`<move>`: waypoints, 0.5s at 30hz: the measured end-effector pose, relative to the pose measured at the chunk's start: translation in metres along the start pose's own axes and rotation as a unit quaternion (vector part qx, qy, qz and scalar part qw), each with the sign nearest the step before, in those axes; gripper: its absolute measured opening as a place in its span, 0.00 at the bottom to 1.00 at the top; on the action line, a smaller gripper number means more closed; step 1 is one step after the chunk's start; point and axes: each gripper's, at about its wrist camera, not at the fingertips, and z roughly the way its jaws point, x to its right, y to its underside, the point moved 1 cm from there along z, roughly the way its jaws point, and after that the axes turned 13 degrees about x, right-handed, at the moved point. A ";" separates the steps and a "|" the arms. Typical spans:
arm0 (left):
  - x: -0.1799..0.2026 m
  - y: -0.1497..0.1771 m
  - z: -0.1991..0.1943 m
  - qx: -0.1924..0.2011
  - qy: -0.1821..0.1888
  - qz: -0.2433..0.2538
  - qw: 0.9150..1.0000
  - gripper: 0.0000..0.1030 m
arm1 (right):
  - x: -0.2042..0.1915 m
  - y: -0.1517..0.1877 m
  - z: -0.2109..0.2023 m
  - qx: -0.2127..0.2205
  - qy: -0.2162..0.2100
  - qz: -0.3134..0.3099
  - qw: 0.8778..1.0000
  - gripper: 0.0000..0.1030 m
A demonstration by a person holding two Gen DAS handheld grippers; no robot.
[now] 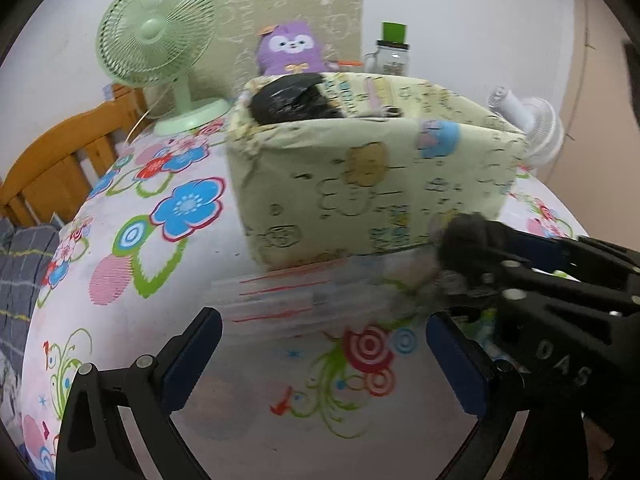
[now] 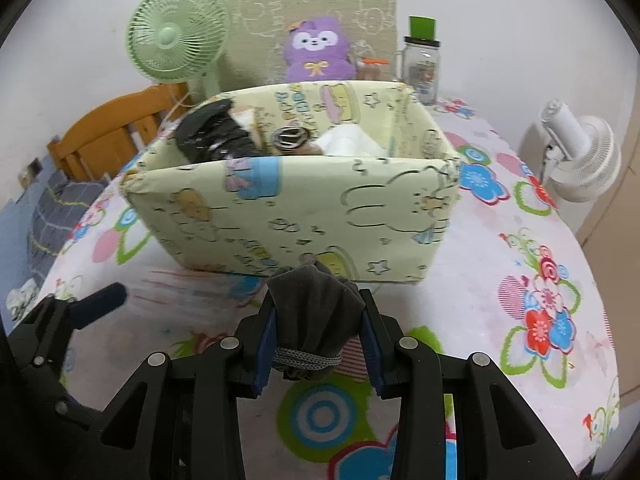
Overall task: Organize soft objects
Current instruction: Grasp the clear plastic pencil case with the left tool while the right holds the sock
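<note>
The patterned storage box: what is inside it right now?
Inside the patterned storage box: a black bundle at left, a round metallic item mid-box, something white at right. The front wall hides everything lower down.

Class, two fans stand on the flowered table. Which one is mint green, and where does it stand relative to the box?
The mint-green fan stands upright behind the box, at its back left. The other fan is white and sits at the table's right edge.
</note>
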 end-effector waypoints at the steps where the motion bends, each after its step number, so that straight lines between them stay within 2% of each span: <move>1: -0.002 0.000 0.002 -0.001 -0.004 -0.003 1.000 1.00 | 0.002 0.000 0.001 0.000 0.010 0.000 1.000 0.39; 9: -0.012 -0.004 0.017 -0.010 -0.026 -0.020 0.999 1.00 | 0.007 0.000 0.008 -0.002 0.051 0.001 0.999 0.39; 15: -0.014 -0.004 0.027 -0.019 -0.020 -0.030 0.999 1.00 | 0.007 -0.001 0.012 -0.002 0.063 0.005 0.998 0.39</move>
